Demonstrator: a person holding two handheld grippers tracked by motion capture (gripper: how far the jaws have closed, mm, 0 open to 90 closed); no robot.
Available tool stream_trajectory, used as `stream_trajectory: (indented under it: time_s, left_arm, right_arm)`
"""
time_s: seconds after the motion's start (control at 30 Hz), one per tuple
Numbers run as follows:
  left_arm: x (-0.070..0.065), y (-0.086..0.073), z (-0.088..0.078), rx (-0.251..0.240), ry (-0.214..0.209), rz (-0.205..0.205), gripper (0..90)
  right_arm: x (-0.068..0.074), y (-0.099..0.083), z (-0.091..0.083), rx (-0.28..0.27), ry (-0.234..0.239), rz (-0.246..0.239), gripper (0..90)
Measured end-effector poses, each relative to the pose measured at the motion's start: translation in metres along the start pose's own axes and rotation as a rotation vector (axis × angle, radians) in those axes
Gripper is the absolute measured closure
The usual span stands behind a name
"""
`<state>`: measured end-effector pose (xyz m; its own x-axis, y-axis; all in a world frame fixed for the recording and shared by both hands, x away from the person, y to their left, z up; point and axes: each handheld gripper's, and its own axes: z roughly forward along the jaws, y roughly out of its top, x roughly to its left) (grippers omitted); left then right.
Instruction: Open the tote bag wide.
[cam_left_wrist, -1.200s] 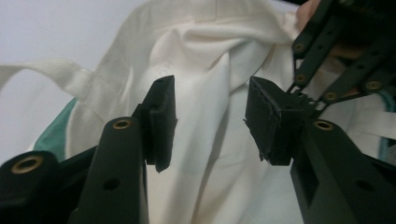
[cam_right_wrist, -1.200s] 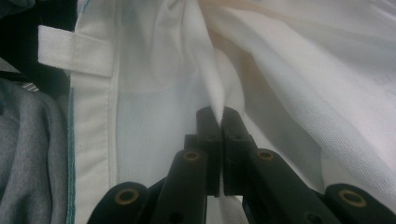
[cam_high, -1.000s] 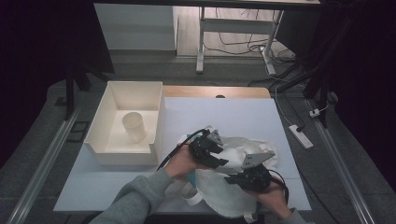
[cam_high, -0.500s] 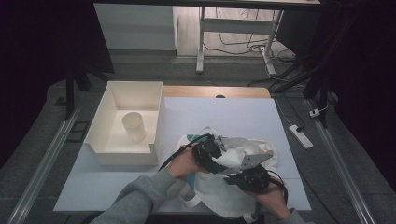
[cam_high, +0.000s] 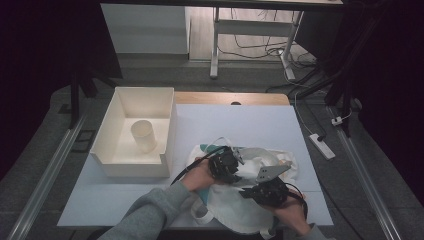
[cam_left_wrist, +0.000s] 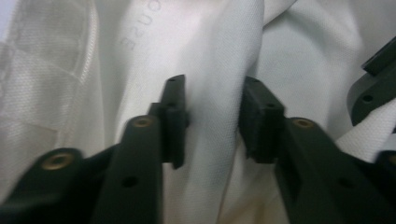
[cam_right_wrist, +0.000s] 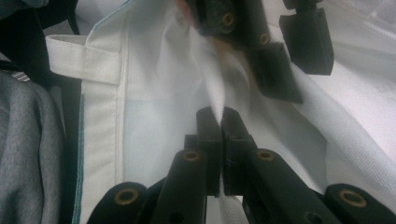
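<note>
bag (cam_high: 250, 200): white woven cloth with a fine mesh grain, crumpled in soft folds at the near right of the table, a teal edge showing at its left; stitched hems and a flat webbing loop (cam_right_wrist: 84, 63) at one corner; faint grey lettering on one panel.
left gripper (cam_left_wrist: 212, 119): black, blocky jaws with brass rivets, set down on the bag's middle; a raised ridge of cloth stands between the pads, which have just been closing in; the cloth bulges against both pads, but I cannot tell whether it is truly pinched.
right gripper (cam_right_wrist: 219, 128): same black build, just nearer and to the right of the left one; jaws pressed together on a thin peaked fold of the bag, which rises from them like a tent.
table (cam_high: 240, 120): smooth, pale, rectangular top with a wooden strip along the far edge.
tray (cam_high: 167, 125): cream, matt, square-walled box at the left of the table.
cup (cam_high: 144, 136): plain cream cylinder, tilted inside the tray.
sleeve (cam_high: 150, 215): grey knit, on the left forearm.
</note>
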<state>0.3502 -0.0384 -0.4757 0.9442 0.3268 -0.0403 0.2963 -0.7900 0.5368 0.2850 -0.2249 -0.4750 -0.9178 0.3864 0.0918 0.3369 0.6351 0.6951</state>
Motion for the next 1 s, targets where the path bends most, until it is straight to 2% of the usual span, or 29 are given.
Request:
stream_trajectory:
  time_s: [0.13, 0.2, 0.53, 0.77, 1.0]
  left_arm:
    - [0.002, -0.001, -0.006, -0.036, 0.011, 0.004, 82.9]
    - [0.004, -0.001, -0.009, -0.049, 0.019, 0.000, 85.0]
    - [0.019, -0.007, -0.036, -0.140, 0.088, -0.055, 87.1]
    - [0.028, -0.010, -0.043, -0.194, 0.131, -0.097, 87.3]
    - [0.041, -0.014, -0.055, -0.233, 0.160, -0.152, 87.4]
  right_arm:
    - [0.002, 0.001, -0.001, -0.004, -0.008, -0.010, 88.6]
    - [0.003, 0.002, -0.002, -0.006, -0.012, -0.015, 88.6]
    - [0.021, 0.014, 0.001, -0.014, -0.021, -0.096, 88.7]
    - [0.030, 0.017, 0.004, 0.008, -0.015, -0.145, 88.8]
    - [0.041, 0.021, 0.002, 0.035, 0.054, -0.198, 89.0]
